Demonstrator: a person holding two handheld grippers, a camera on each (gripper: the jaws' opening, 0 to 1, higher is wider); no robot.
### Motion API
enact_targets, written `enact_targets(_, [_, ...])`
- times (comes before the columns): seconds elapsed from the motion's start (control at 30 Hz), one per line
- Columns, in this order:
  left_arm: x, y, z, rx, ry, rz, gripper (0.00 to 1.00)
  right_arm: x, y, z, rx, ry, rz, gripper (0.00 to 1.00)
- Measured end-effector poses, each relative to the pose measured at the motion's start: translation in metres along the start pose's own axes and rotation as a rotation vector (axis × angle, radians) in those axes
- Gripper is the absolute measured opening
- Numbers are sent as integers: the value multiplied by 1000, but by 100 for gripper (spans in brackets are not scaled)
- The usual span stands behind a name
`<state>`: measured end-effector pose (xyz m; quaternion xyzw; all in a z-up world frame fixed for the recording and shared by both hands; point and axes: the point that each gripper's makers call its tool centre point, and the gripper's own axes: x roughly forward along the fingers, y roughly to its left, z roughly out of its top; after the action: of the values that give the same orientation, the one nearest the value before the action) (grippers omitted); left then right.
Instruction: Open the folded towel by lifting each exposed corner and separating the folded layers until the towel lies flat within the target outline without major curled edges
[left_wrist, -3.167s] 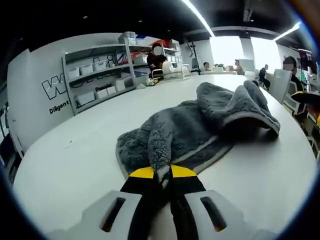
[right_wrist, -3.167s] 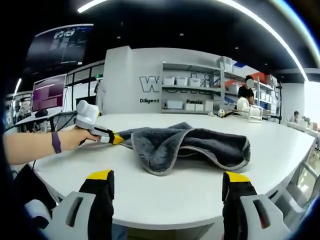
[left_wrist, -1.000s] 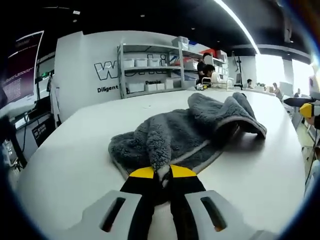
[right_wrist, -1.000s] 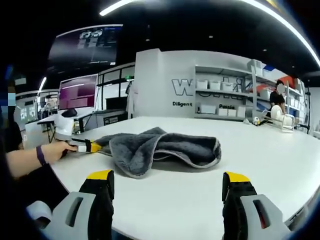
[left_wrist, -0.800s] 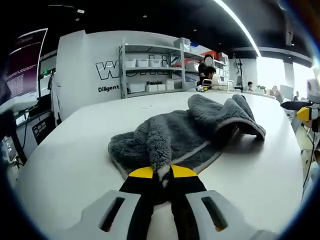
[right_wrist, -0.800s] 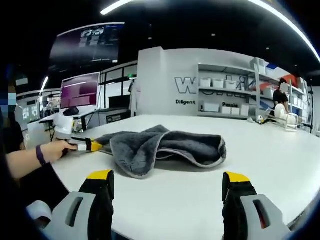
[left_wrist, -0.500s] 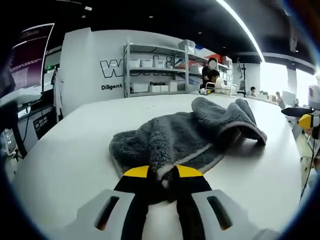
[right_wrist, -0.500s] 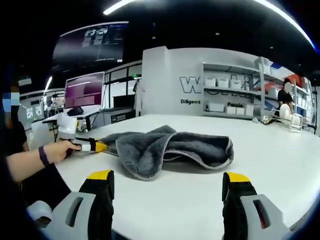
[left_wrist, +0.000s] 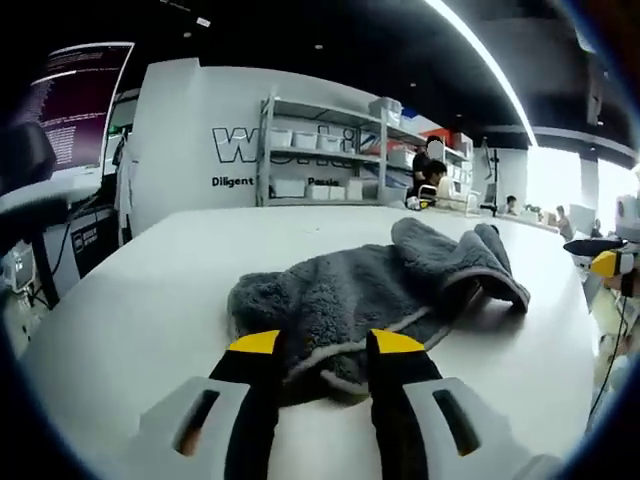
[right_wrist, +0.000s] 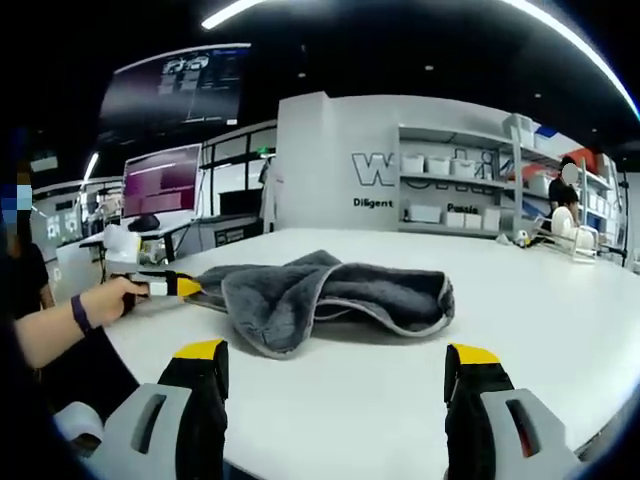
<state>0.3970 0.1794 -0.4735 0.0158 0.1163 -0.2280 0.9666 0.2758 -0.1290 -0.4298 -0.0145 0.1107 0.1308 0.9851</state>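
**Towel bunched on counter; both hand-held grippers released**

We see the white counter (left_wrist: 130, 300) carrying the grey towel (left_wrist: 370, 285), bunched and folded near its middle. Our left hand-held gripper (left_wrist: 322, 345) has its jaws parted astride the towel's near edge, gripping nothing. Our right hand-held gripper (right_wrist: 335, 352) hangs with jaws wide apart, short of the towel.

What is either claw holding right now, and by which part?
Nothing: the left claw stands open around the gray towel's near edge, and the right claw is open, short of it.
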Motion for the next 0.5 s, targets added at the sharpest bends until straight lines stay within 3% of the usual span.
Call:
enact_targets(0.07, [-3,3,1,5,-3,13,39,1,1,-1,-3,4,-2,91])
enact_targets(0.17, [-13,0,13,-81,-54,4,45,4,3,-2,-11,11,-1,91])
enact_targets(0.3, [-34,-8,32,-67,-116,-10,52,8,7,-6,-24,27,2,91])
enact_targets(0.5, [-65,-26,39,-33,-129,-31,64,10,12,-9,-41,45,2,91])
